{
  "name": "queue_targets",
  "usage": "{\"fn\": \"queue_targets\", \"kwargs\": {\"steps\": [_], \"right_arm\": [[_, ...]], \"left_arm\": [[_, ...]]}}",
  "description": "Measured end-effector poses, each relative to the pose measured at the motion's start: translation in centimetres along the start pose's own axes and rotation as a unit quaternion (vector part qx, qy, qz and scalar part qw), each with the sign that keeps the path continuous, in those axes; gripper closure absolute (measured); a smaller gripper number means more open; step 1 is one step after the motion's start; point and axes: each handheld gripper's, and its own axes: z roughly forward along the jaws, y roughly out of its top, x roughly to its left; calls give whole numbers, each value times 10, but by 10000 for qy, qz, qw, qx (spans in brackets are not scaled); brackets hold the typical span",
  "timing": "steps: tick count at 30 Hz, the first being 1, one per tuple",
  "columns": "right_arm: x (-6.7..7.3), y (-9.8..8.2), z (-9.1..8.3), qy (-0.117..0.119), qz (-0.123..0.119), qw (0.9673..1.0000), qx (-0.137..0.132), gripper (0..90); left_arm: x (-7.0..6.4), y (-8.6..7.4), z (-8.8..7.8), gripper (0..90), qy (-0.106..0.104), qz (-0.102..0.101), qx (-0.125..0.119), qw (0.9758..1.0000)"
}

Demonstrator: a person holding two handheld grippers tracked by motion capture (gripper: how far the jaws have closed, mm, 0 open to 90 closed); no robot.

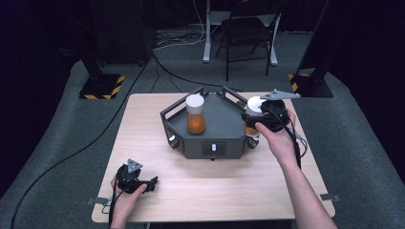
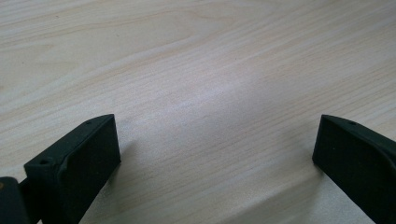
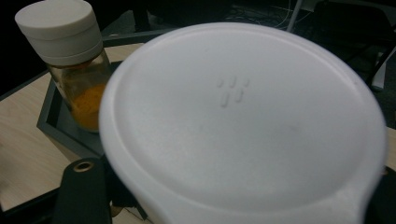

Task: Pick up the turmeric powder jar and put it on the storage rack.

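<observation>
- Surface (image 1: 157,186) of pale wood: a dark grey angular tray (image 1: 224,136) sits at its far middle, railed rim standing in the carrying path.
- White-capped glass jar of orange powder (image 3: 243,126), pinched by the right gripper (image 1: 260,119) at the tray's right corner; judged mid-lift, next needing rim clearance.
- Second, matching jar (image 1: 195,113) stands inside the tray.
- Left gripper (image 1: 143,183) rests near the front-left corner, jaws spread, empty.

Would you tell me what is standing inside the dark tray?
Inside the dark tray stands one white-capped jar of orange powder. The right gripper covers the tray's right corner, gripping a second jar.
</observation>
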Motion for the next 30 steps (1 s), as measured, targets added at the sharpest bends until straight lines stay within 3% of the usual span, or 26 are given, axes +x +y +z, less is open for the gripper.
{"fn": "queue_targets", "kwargs": {"steps": [12, 22, 30], "right_arm": [[8, 9, 47, 69, -45, 10000, 11, 297], [16, 10, 81, -5, 25, 9998, 186, 298], [13, 9, 89, -43, 105, 9996, 261, 297]], "left_arm": [[0, 0, 0, 1, -5, 7, 1, 10000], [0, 0, 0, 0, -6, 10, 2, 10000], [0, 0, 0, 1, -8, 12, 2, 10000]]}}
